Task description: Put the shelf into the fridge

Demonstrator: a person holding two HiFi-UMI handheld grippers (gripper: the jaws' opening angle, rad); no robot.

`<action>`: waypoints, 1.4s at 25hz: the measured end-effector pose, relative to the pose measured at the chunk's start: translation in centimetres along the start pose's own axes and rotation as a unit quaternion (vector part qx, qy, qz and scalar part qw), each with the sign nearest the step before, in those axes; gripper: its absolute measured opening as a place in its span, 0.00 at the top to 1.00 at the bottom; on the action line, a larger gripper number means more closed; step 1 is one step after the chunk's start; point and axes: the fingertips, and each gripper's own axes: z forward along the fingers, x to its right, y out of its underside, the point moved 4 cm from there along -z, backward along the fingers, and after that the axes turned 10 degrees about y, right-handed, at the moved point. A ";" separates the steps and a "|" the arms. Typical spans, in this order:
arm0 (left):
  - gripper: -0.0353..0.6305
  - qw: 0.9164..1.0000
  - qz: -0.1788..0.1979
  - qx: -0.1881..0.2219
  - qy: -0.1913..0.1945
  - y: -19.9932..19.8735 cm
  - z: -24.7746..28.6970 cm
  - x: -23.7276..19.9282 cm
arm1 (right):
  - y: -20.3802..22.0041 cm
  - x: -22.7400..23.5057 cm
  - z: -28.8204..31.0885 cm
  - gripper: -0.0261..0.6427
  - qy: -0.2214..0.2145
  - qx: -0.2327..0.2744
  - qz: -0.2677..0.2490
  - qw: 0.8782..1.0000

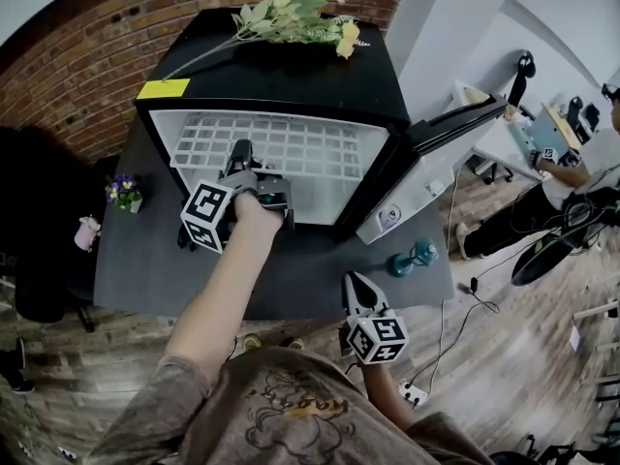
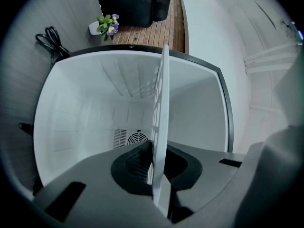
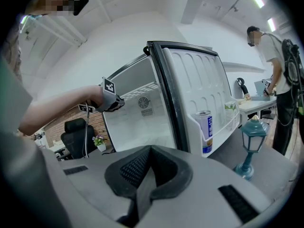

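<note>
Left gripper (image 1: 241, 159) is clamped on the near edge of the shelf (image 1: 291, 148). Its own view shows the jaws pressed onto both faces of the thin white grid (image 2: 161, 103), roughly mid-edge. The shelf reaches from the jaws into the open fridge (image 1: 291, 76), between the white side walls (image 2: 76, 118) and toward the fan vent (image 2: 137, 138) on the far wall. Whether its side edges rest on any ledge cannot be told.

Right gripper (image 1: 356, 294) hangs low on the near right, well apart from the fridge, jaws together on nothing (image 3: 142, 184). The door (image 1: 426, 163) stands open to the right, with a can (image 3: 205, 132) in its rack.

Assessment: the shelf looks light and stiff, with a smooth coating that may slip in the pads. A single hold at mid-edge suits a level slide, but it leaves the far end free to sag or twist. Flowers (image 1: 300, 8) lie on the fridge top, clear of the work.
</note>
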 end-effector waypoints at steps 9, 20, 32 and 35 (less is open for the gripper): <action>0.88 1.000 -0.001 -0.005 -0.001 0.0 1.0 -0.3 | 0.0 -0.3 0.2 0.97 0.001 0.002 0.002 1.000; 0.87 1.000 -0.007 -0.017 0.009 -0.1 1.1 -0.3 | 0.4 -0.4 -0.7 0.97 0.005 0.002 0.005 1.000; 0.85 0.998 -0.022 -0.066 0.009 1.4 -0.7 0.4 | 0.5 -1.0 -1.5 0.97 -0.005 0.004 0.004 1.000; 0.83 0.997 -0.023 -0.074 0.009 1.7 -1.5 0.6 | 0.6 -1.5 -1.7 0.97 -0.010 0.003 0.002 1.000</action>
